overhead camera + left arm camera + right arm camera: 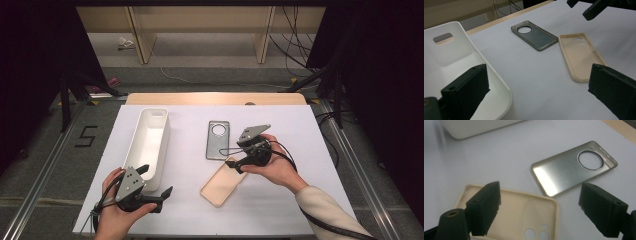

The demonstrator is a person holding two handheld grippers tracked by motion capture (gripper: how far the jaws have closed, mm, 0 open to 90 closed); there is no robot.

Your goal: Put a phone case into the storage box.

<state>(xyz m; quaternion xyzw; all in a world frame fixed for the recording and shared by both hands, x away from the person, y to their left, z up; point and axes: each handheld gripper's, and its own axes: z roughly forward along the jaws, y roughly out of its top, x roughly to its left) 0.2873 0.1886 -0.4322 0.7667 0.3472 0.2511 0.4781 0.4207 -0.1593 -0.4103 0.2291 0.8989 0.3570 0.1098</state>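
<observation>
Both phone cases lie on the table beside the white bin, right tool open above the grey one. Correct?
Not quite. The right tool is open above the beige case, not the grey case; the right gripper view shows its jaws straddling the beige case's end. Both cases do lie on the table beside the white bin.

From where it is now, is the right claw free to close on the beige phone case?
Probably yes. The right claw hangs open at the top end of the beige phone case, which lies flat and apart from the grey case. Nothing lies between them.
</observation>
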